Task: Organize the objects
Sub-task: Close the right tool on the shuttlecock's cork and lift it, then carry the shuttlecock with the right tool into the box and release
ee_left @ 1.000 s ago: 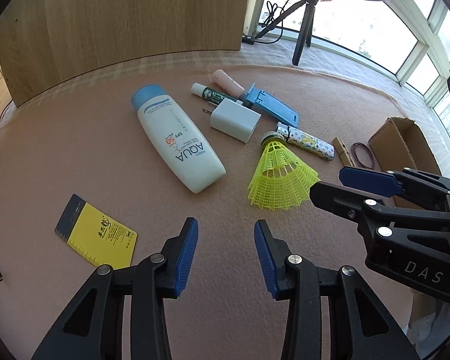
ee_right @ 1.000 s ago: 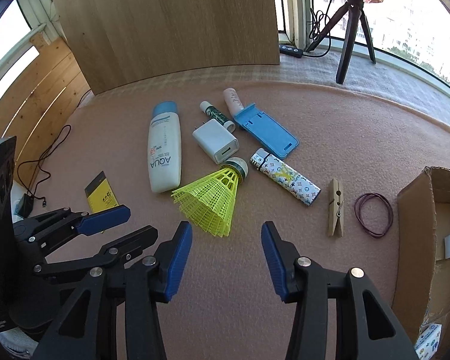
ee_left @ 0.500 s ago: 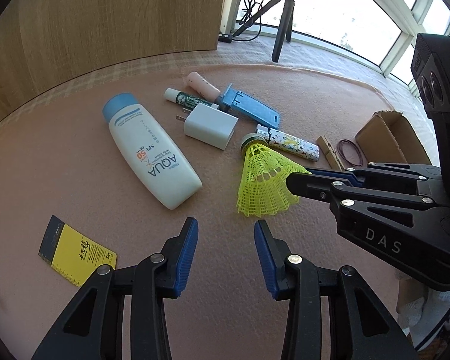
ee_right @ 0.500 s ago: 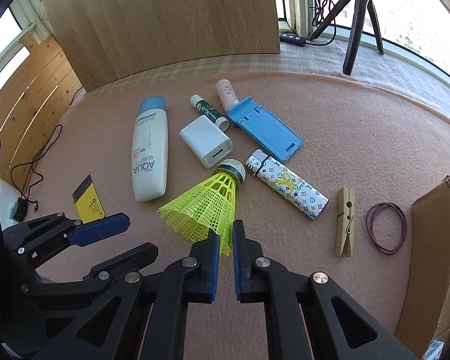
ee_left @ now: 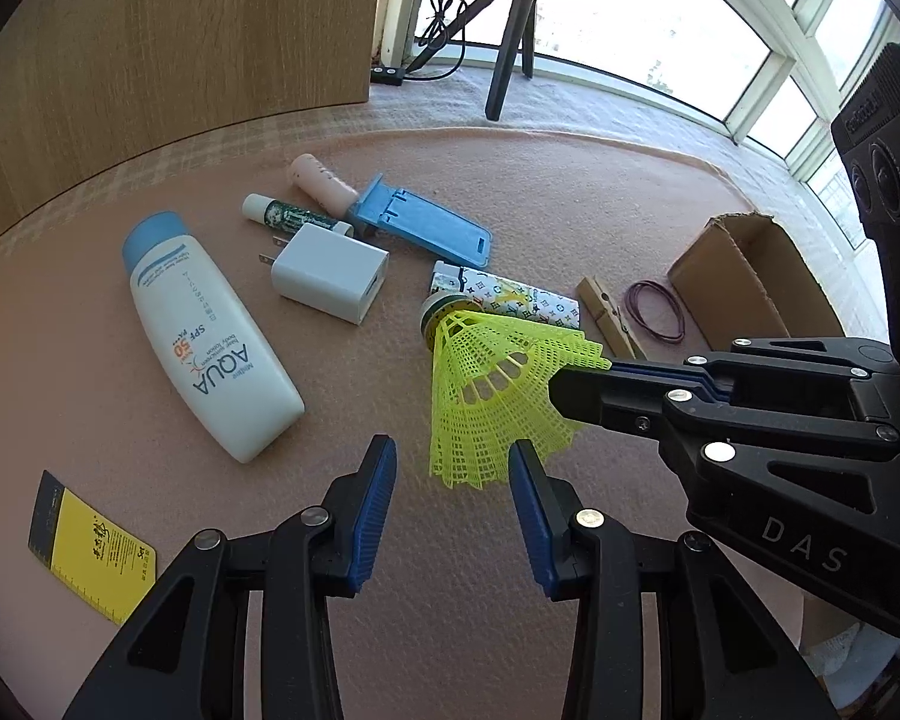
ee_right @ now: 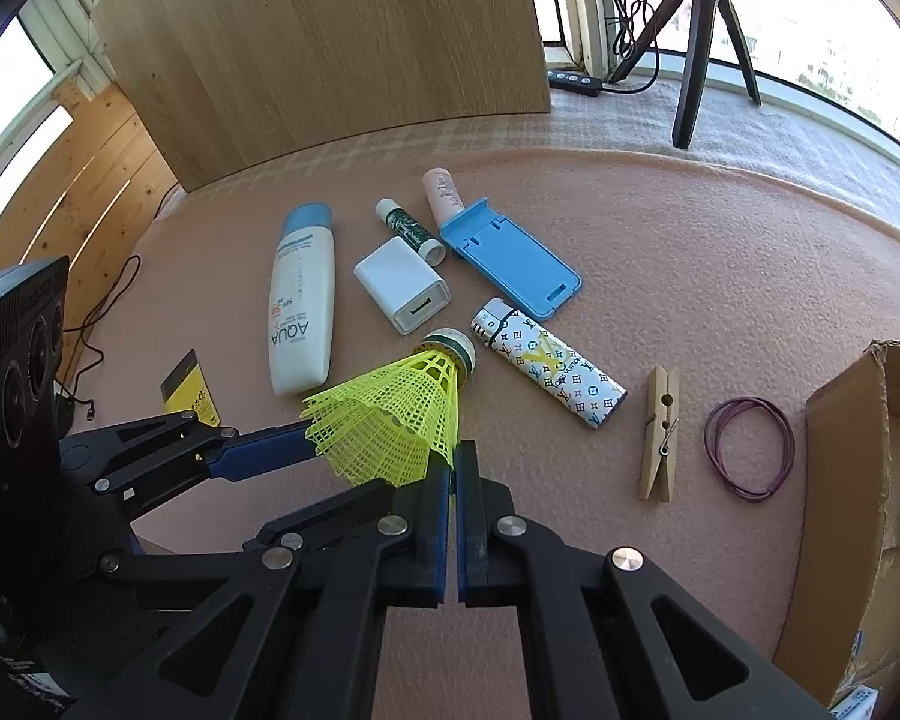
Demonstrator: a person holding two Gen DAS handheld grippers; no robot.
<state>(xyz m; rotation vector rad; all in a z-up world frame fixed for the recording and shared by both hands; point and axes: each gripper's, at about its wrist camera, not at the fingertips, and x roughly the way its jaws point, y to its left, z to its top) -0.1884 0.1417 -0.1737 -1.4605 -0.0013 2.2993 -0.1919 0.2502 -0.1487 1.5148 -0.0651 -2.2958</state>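
the yellow shuttlecock (ee_right: 399,417) lies on its side on the pink desk (ee_right: 660,252), cork end beside the patterned lighter (ee_right: 549,369). it looks feather-light, with a springy, easily crushed mesh skirt, so the skirt rim seems a fair place to pinch gently. the right hand-held gripper (ee_right: 452,471) is pressed together on that rim. the left hand-held gripper (ee_left: 453,516) is partly spread and empty, just beside the skirt.

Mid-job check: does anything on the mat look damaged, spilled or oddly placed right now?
Nothing is spilled or broken. One oddity: the right gripper is shut on only the skirt's thin rim of the yellow shuttlecock, which lies on its side.
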